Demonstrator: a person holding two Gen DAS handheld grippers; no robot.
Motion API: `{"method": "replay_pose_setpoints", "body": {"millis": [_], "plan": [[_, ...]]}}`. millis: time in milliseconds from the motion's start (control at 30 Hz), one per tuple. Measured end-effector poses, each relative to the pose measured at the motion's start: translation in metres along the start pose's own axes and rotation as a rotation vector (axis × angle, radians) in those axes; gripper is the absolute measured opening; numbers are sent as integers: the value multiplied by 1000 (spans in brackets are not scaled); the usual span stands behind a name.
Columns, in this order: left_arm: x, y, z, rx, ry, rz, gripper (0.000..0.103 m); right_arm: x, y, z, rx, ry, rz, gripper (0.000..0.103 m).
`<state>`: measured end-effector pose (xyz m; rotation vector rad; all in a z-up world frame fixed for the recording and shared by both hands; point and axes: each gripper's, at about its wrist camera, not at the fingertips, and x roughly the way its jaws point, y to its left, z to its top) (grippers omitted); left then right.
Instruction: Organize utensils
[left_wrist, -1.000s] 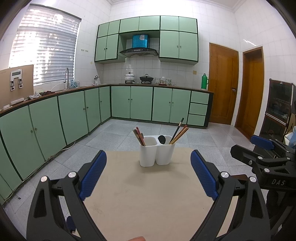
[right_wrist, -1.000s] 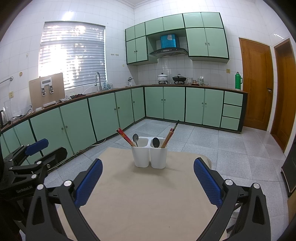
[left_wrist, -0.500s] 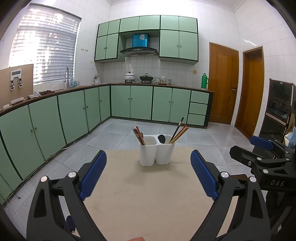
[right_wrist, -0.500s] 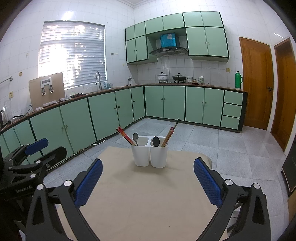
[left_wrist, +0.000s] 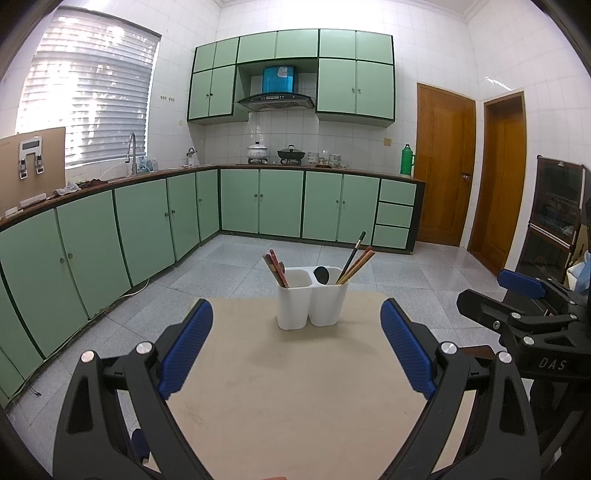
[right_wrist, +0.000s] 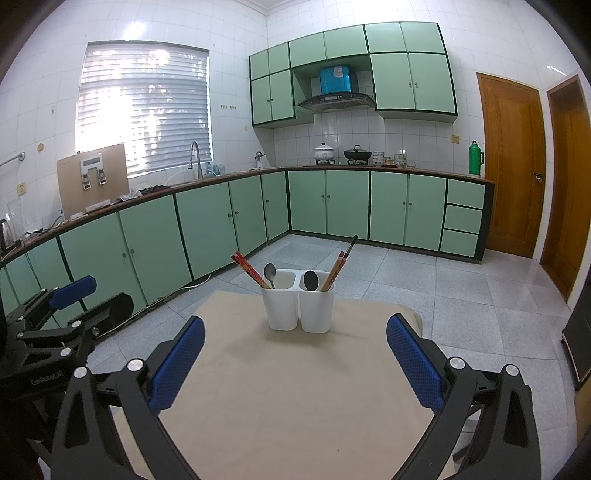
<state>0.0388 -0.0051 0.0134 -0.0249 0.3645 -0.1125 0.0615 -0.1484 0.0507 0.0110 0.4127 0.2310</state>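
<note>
- The left gripper (left_wrist: 295, 343) is hovering over the near part of the beige table (left_wrist: 295, 398), its blue-padded fingers (left_wrist: 186, 347) spread wide and gripping nothing.
- The right gripper (right_wrist: 295, 354) is likewise hanging released above the table, fingers (right_wrist: 413, 363) well apart and empty.
- The white two-compartment holder (right_wrist: 298, 309) is standing upright near the table's far edge, at 12 o'clock from both grippers and well apart from them.
- In the right wrist view, the left compartment is holding red chopsticks (right_wrist: 248, 268) leaning toward 11 o'clock and a silver spoon (right_wrist: 270, 274), bowl up.
- The right compartment is holding a dark spoon (right_wrist: 311, 280) and chopsticks (right_wrist: 340, 263) leaning toward 1 o'clock.
- In the left wrist view, the right gripper is showing at 3 o'clock; in the right wrist view, the left gripper is showing at 9 o'clock.
- Green cabinets (left_wrist: 147, 229) are lining the walls behind.
</note>
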Motion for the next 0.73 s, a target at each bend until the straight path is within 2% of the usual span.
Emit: {"method": "replay_pose_setpoints", "body": {"millis": [733], "plan": [[0, 1, 1, -10, 8, 2, 89, 4, -1, -10, 1, 11, 0, 97]]}}
